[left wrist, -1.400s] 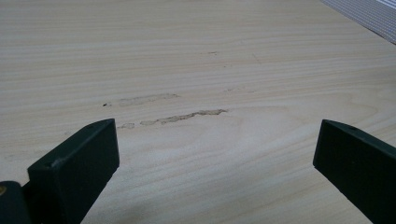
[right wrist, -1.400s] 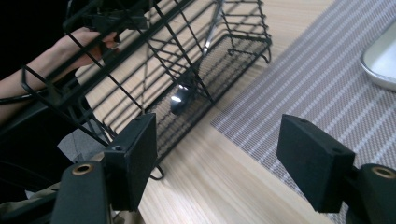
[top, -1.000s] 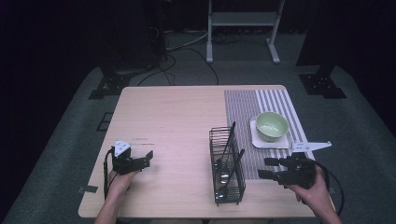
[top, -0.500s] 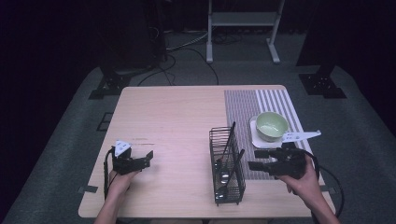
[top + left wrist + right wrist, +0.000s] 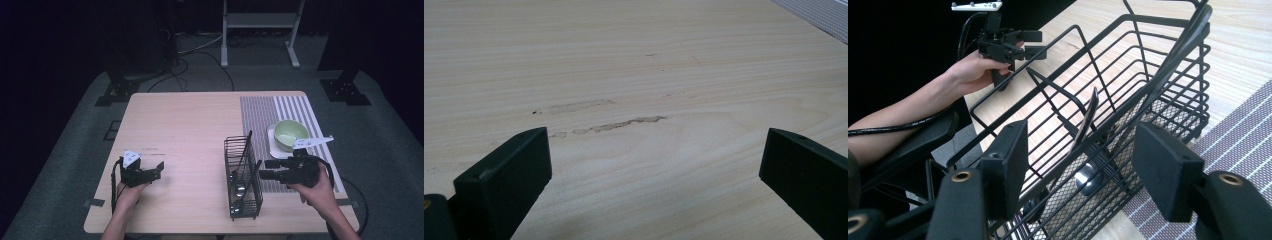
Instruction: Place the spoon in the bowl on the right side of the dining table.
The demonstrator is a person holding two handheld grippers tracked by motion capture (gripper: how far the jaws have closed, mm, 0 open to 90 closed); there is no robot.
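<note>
Black wire basket (image 5: 243,186) of utensils upright on tabletop (image 5: 190,125), right gripper (image 5: 268,170) just beside it, jaws closing, nothing gripped, left gripper (image 5: 159,170) well apart, jaws wide, empty.

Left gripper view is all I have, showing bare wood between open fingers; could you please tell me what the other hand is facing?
Observer: The right gripper points at a black wire basket standing near the table's front edge.
Operator: Is anything in that basket?
Observer: Yes, dark-handled utensils lean inside it.
Operator: Has the right gripper grasped anything?
Observer: No; its fingers have just been closing, but they stand apart with nothing pressed between them.
</note>
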